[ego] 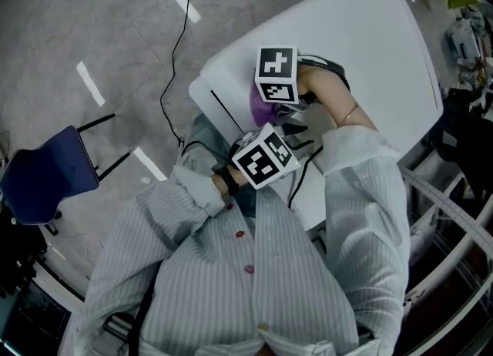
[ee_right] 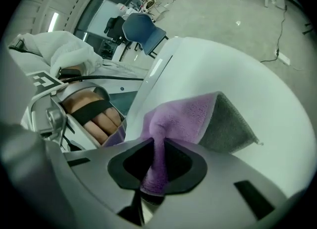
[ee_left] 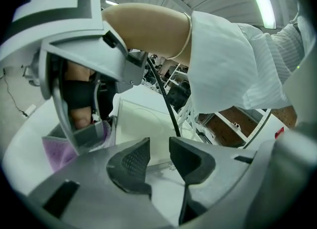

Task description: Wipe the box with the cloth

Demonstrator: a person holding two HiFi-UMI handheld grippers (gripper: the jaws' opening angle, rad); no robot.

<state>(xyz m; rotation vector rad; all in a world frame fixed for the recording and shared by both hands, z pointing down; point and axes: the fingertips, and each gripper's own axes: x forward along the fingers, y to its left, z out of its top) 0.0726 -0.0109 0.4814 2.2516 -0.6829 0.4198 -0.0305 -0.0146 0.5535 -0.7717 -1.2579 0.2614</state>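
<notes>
The right gripper pinches a fold of the cloth between its jaws. The cloth is purple terry on one face and grey on the other. Its far right corner is turned over so the grey shows, and the loose part lies spread on the white table. The left gripper is just to the near left of the right one, its jaws a narrow gap apart with nothing between them. Just beyond its jaws sits the box, a flat, pale, translucent box with clear edges, resting on the table. The cloth and the right gripper are at the box's left side; whether the cloth touches the box cannot be told.
</notes>
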